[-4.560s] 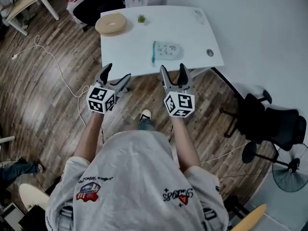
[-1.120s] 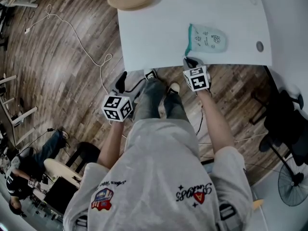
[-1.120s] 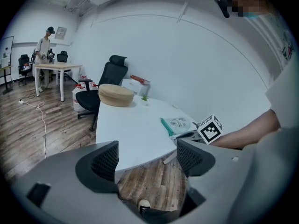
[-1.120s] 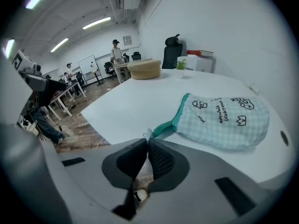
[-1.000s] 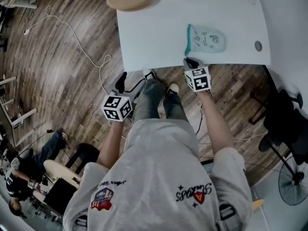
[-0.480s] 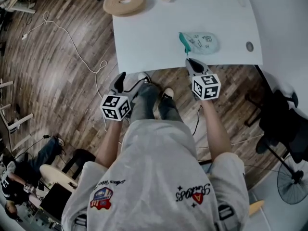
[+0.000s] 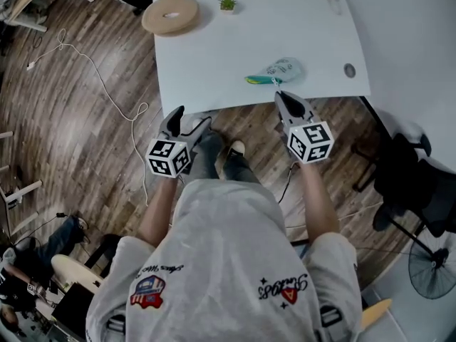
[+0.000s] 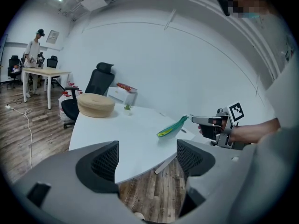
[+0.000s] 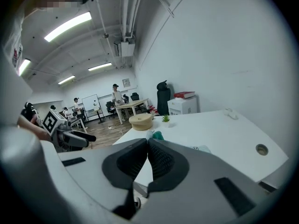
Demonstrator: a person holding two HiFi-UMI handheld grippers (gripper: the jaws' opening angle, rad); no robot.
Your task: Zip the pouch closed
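My right gripper [image 7: 279, 95] pinched shut on the pouch [image 7: 282, 68] end, tilting it off the table [image 7: 214, 63], my left gripper [image 7: 191, 117] wide open, empty.

Most of pouch [image 9: 158, 135] hidden behind right gripper [image 9: 147, 140] jaws.

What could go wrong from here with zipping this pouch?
1. The right gripper is shut on only the tip of the pouch, at its teal zipper edge, so it may slip out.
2. The left gripper is open and empty, short of the table. With the pouch unbraced, a pull would likely drag it rather than run the zipper.
3. The pouch sits tilted near the table's front edge and could drop to the floor.
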